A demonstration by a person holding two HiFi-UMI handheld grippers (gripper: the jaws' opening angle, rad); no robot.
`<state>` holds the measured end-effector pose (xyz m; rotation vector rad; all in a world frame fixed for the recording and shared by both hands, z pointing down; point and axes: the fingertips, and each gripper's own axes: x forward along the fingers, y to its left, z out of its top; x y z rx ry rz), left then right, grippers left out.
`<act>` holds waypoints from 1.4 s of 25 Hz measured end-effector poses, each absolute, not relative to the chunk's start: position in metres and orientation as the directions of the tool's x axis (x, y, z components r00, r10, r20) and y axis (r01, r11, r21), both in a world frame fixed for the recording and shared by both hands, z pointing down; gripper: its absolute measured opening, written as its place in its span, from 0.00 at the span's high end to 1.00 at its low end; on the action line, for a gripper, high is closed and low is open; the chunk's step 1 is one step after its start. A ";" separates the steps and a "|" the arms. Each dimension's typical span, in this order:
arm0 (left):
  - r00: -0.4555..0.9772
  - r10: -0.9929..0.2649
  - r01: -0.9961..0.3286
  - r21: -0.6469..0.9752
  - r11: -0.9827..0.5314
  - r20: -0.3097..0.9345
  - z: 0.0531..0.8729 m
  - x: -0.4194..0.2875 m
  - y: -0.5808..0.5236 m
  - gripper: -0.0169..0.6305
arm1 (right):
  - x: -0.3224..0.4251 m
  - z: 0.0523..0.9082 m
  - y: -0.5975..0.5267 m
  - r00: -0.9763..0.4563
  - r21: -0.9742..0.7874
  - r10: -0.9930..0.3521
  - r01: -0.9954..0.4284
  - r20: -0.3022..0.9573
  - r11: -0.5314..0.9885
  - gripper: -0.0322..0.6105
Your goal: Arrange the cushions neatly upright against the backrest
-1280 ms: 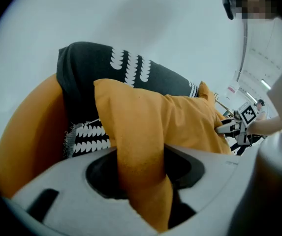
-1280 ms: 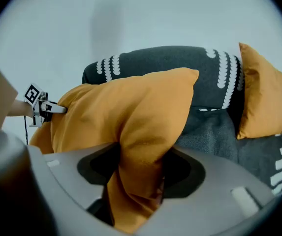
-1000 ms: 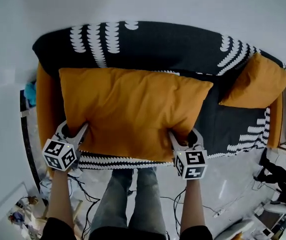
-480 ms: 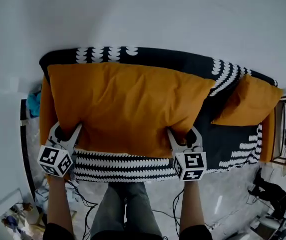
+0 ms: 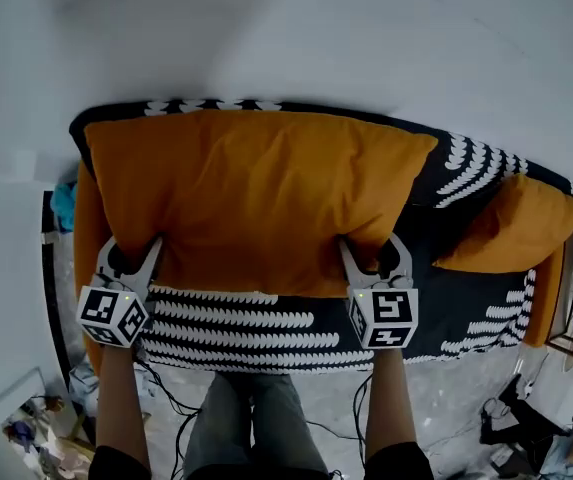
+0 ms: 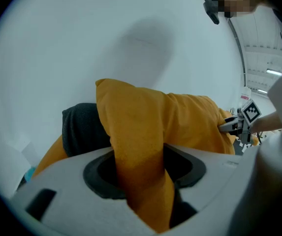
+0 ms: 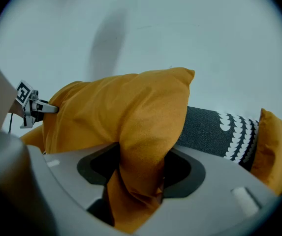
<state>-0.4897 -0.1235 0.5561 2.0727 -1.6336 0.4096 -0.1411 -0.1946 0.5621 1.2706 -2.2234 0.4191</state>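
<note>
— Lifted back since a second ago: big cushion (image 5: 256, 198), now leaning against the backrest (image 5: 471, 163).
— Held how?
— Left tongs (image 5: 131, 255) clenched on its lower left corner, right tongs (image 5: 373, 255) on the lower right; bunched fabric between the jaws, shown only by the gripper views.
— Around it?
— Smaller cushion (image 5: 511, 230) slumped at the sofa (image 5: 266, 323) end, well apart; cables (image 5: 166, 398) on the floor, head view only.
— Looks?
— Orange, plump, softly creased.

Two orange cushions are in sight: one large cushion (image 5: 256, 198) and one small cushion (image 5: 511, 230). There is one sofa (image 5: 84, 218), with one black, white-patterned cover (image 5: 266, 333). Two grippers show, the left gripper (image 5: 131, 255) and the right gripper (image 5: 373, 255), with two marker cubes, the left cube (image 5: 113, 315) and the right cube (image 5: 383, 318).
</note>
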 end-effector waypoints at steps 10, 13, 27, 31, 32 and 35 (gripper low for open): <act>0.208 -0.764 -0.978 0.157 -0.140 0.611 0.613 -0.499 -0.128 0.61 | -0.145 0.623 -0.205 -0.426 -0.055 -0.621 -0.849 0.658 0.525 0.51; 0.206 -0.753 -0.978 0.163 -0.132 0.625 0.623 -0.498 -0.126 0.61 | -0.142 0.636 -0.203 -0.432 -0.075 -0.605 -0.849 0.670 0.523 0.51; 0.171 -0.734 -0.985 0.136 -0.108 0.657 0.630 -0.501 -0.118 0.40 | -0.110 0.640 -0.193 -0.410 -0.086 -0.624 -0.872 0.666 0.481 0.44; 0.149 -0.759 -0.987 0.141 -0.076 0.634 0.616 -0.511 -0.104 0.40 | -0.100 0.625 -0.174 -0.385 -0.094 -0.651 -0.895 0.654 0.435 0.50; 0.145 -0.766 -0.986 0.152 -0.062 0.626 0.611 -0.514 -0.098 0.40 | -0.098 0.620 -0.167 -0.379 -0.090 -0.659 -0.899 0.650 0.428 0.53; 0.134 -0.777 -0.986 0.164 -0.040 0.615 0.595 -0.517 -0.075 0.42 | -0.098 0.597 -0.145 -0.366 -0.077 -0.690 -0.908 0.625 0.412 0.63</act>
